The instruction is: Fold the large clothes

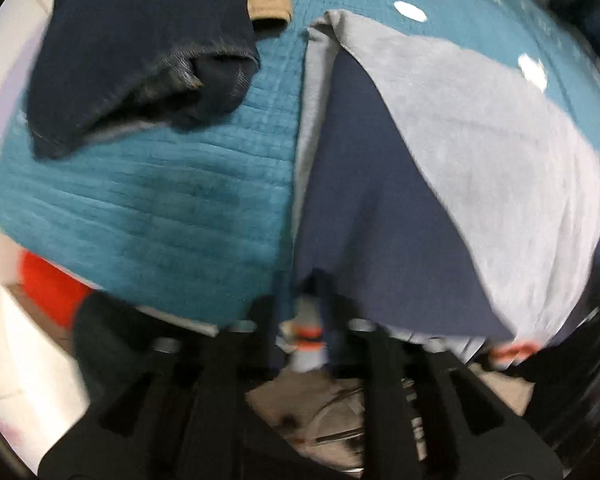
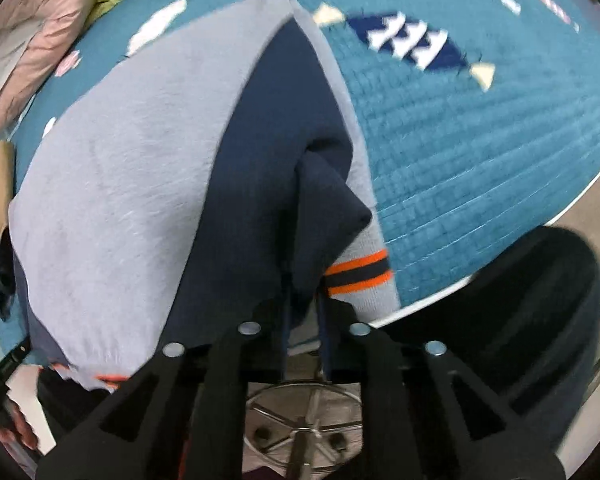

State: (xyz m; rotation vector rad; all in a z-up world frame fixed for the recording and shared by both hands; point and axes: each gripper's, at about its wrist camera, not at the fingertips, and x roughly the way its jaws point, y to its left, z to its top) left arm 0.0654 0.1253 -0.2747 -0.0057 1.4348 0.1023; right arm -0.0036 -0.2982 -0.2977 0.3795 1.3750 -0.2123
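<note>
2 grippers, left gripper [image 1: 306,320] and right gripper [image 2: 304,312], each pinch the near hem of the grey and navy sweater [image 2: 112,176], which lies on the teal quilt [image 2: 480,152].

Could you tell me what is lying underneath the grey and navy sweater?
The grey and navy sweater lies on a teal quilt that shows around it. Whatever is beneath its middle is covered.

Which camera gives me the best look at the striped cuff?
Right wrist: the cuff is sharp, its orange and dark bands clear beside the right claw. In the left wrist view it is a blurred orange smear.
</note>
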